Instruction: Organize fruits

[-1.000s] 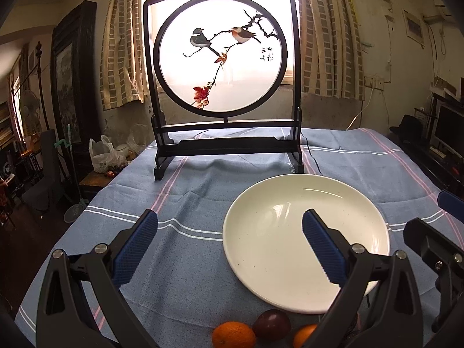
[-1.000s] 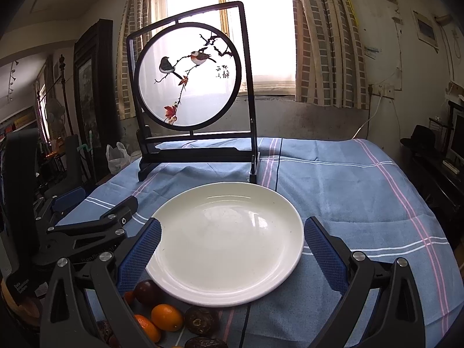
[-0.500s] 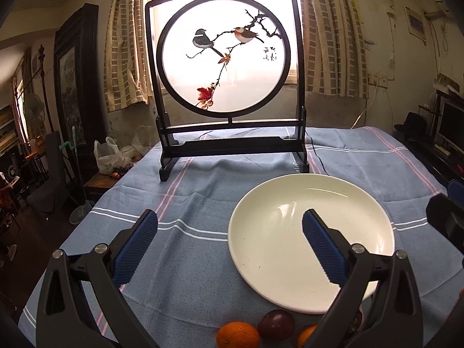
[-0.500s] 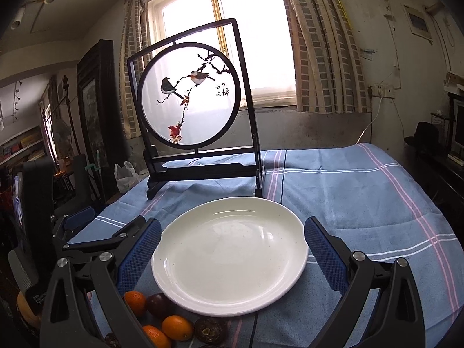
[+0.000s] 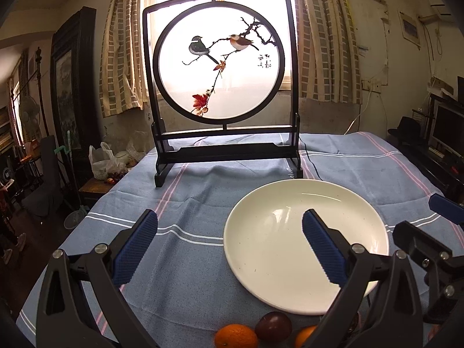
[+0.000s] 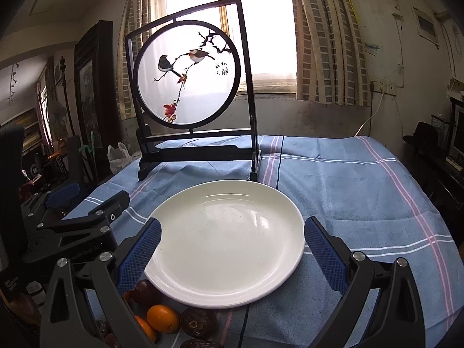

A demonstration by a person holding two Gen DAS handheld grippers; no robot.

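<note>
An empty white plate (image 5: 295,261) (image 6: 226,249) lies on the blue cloth. Small fruits lie just in front of it: an orange (image 5: 235,335), a dark purple fruit (image 5: 274,325) and another orange (image 5: 304,337) in the left wrist view; an orange (image 6: 162,317), a purple fruit (image 6: 146,291) and brown wrinkled fruits (image 6: 198,322) in the right wrist view. My left gripper (image 5: 229,246) is open and empty, above the cloth left of the plate. My right gripper (image 6: 232,249) is open and empty, straddling the plate's near side.
A black-framed round bird screen (image 5: 220,87) stands at the back of the table, a thin cable (image 5: 311,168) beside its foot. The blue striped tablecloth (image 6: 362,191) covers the table. Furniture and a plastic bag (image 5: 103,162) stand off the left edge.
Both grippers have tilted and drawn back a little, so the plate and fruits sit slightly differently in view. Both stay open and empty.
</note>
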